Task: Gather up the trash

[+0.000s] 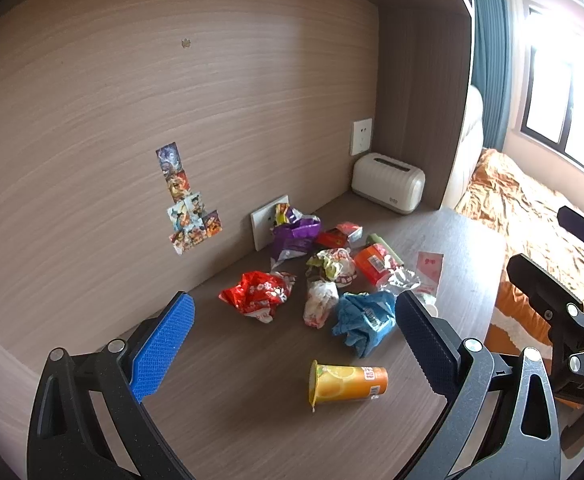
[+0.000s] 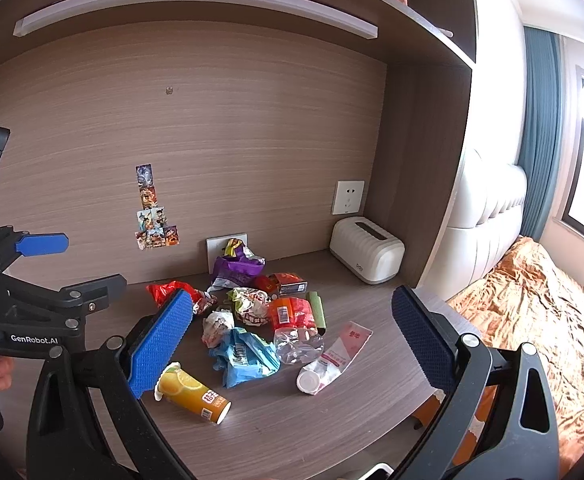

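**Inspector:** Start at the left. What lies on the grey wood-grain bench [image 2: 292,432]?

**Assistant:** Furthest left, a crumpled red foil snack wrapper [image 1: 257,293]. It looks light and slick, so pinch a raised fold, not the flat. Ahead of it, lying on its side, is an orange-yellow paper juice cup [image 1: 348,383]. It is probably stiff across the rim and soft at mid-wall; take it across the body near the rim.

**Inspector:** The middle?

**Assistant:** A white crumpled paper ball [image 1: 320,303] touches a scrunched blue plastic packet [image 1: 366,320]. Both should compress easily. A purple foil bag [image 1: 294,236] sits at the back by the wall.

**Inspector:** And the right?

**Assistant:** A crushed clear plastic bottle with an orange label [image 2: 296,330] looks springy and slippery, so grip it at the label. Beside it lies a flattened pink-and-white carton [image 2: 338,358], best taken at its capped end.

**Inspector:** The tools?

**Assistant:** The left gripper [image 1: 294,346] and the right gripper [image 2: 292,342] both hover over the pile, fingers spread wide, holding nothing.
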### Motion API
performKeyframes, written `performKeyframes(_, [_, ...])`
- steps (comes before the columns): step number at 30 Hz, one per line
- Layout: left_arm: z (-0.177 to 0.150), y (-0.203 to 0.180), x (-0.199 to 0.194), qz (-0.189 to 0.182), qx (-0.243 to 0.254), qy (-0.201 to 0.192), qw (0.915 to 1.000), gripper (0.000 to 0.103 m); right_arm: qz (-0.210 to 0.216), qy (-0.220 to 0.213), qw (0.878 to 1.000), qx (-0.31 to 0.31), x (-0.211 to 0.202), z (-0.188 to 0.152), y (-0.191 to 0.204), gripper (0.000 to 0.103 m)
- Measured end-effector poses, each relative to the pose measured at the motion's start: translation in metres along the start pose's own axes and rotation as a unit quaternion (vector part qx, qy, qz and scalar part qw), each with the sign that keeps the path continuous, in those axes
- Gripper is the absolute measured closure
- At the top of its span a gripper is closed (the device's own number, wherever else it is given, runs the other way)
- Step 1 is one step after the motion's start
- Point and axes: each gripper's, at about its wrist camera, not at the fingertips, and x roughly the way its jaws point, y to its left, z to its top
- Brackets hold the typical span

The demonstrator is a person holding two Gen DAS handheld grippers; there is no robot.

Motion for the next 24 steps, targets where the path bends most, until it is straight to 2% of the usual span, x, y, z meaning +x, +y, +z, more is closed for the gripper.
performKeyframes(15, [-0.006, 0.021, 0.029, 0.003, -0.002, 0.012, 0.9999, 0.005, 0.013, 0.026, 1.000, -0.008, 0.030, 0.002, 0.014, 0.003])
performKeyframes(24, [-0.009, 0.049, 0.087, -0.016, -0.001, 0.040, 0.9991, 0.005, 0.029, 0.081, 0.996, 0.013, 0.080, -0.016, 0.025, 0.003])
